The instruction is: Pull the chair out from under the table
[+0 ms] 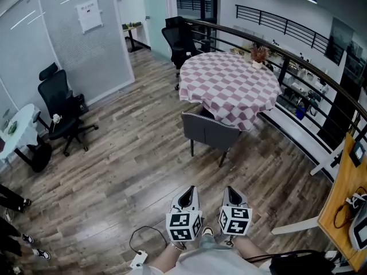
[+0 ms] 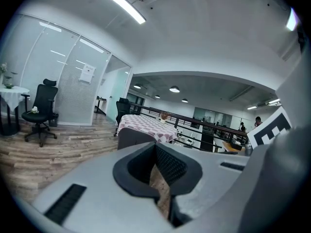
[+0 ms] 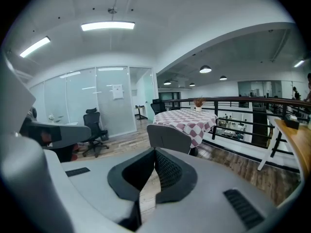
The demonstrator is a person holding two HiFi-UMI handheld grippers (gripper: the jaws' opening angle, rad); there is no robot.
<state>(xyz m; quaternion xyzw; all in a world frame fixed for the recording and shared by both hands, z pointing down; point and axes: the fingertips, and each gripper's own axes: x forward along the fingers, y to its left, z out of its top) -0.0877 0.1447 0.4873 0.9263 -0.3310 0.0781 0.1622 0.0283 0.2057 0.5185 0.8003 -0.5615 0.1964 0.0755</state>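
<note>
A grey chair [image 1: 209,132] stands at the near side of a round table [image 1: 229,85] covered with a pink-and-white checked cloth, its seat tucked under the cloth's edge. Both grippers are at the bottom of the head view, well short of the chair and pointing toward it. My left gripper [image 1: 187,192] and right gripper [image 1: 232,191] are side by side, both shut and holding nothing. In the left gripper view the chair [image 2: 133,139] shows beyond the left gripper [image 2: 156,147]. The right gripper view shows the chair [image 3: 167,137] ahead of the right gripper [image 3: 155,153].
A black office chair [image 1: 60,107] and a small white table [image 1: 17,130] stand at the left by the glass wall [image 1: 74,44]. More black chairs [image 1: 180,39] sit behind the table. A dark railing [image 1: 298,67] runs along the right; a wooden desk [image 1: 347,193] is at right. A cable and adapter [image 1: 139,259] lie near my feet.
</note>
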